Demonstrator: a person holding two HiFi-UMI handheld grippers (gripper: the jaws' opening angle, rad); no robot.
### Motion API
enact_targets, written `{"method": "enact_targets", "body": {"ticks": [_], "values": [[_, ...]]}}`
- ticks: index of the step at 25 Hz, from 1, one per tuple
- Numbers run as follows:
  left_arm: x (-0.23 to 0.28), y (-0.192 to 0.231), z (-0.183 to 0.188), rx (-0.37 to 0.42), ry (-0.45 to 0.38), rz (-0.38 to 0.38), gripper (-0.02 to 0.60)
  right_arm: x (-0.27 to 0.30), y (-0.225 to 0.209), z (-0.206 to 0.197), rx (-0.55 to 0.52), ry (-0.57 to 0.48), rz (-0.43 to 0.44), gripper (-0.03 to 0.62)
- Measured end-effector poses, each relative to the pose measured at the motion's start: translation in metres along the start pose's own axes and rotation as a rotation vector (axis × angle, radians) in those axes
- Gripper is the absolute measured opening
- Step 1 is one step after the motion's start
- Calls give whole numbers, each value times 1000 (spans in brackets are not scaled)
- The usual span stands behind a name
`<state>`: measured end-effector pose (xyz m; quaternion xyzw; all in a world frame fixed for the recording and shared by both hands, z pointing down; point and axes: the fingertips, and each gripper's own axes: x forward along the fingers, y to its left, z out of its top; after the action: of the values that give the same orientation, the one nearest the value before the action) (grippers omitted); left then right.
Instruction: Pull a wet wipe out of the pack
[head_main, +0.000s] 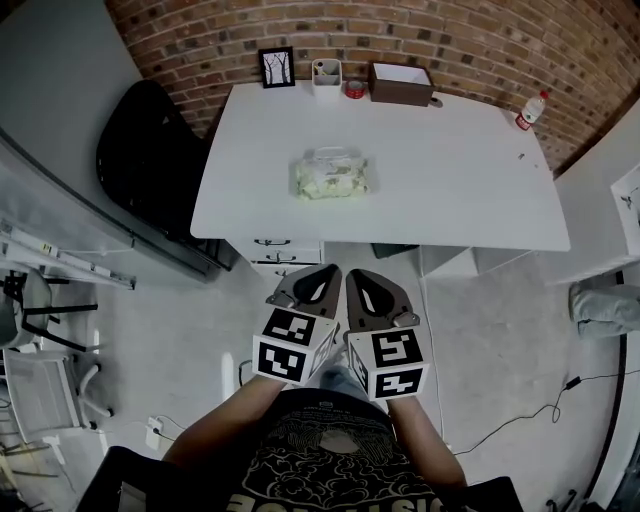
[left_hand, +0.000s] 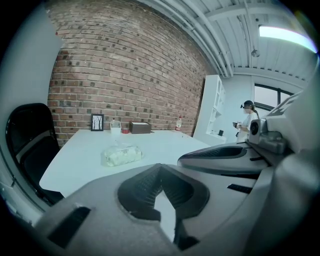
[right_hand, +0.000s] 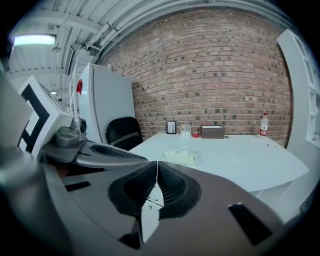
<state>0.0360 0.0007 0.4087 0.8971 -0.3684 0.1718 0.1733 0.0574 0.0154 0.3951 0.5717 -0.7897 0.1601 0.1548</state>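
Note:
The wet wipe pack (head_main: 332, 175) is a clear soft packet lying flat near the middle of the white table (head_main: 450, 200), untouched. I hold both grippers side by side in front of my body, short of the table's front edge and well away from the pack. My left gripper (head_main: 322, 272) is shut with nothing in it, and my right gripper (head_main: 360, 276) is shut and empty too. In the left gripper view the pack (left_hand: 121, 155) lies beyond the closed left gripper (left_hand: 160, 169). In the right gripper view the pack (right_hand: 180, 156) lies past the closed right gripper (right_hand: 157, 164).
Along the table's far edge stand a picture frame (head_main: 277, 67), a white holder (head_main: 326, 73), a brown box (head_main: 400, 83) and a bottle (head_main: 531, 108). A black chair (head_main: 150, 160) sits left of the table, and drawers (head_main: 285, 250) under it. A person (left_hand: 246, 120) stands far off.

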Motion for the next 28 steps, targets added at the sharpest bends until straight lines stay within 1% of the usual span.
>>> {"method": "enact_targets", "body": {"ticks": [6,12,19,28], "values": [[26,-5,7,0,17,43,12,7,-32,4,5,-1,32,18],[34,-7,11,-15,16,81,12,11,-43,8,-20,8,67,18],[38,-7,12,-27,9,95,12,14,-49,8,-31,13,77,18],[49,14,23,-30,-7,90,12,36,-49,18,-54,13,63,18]]}}
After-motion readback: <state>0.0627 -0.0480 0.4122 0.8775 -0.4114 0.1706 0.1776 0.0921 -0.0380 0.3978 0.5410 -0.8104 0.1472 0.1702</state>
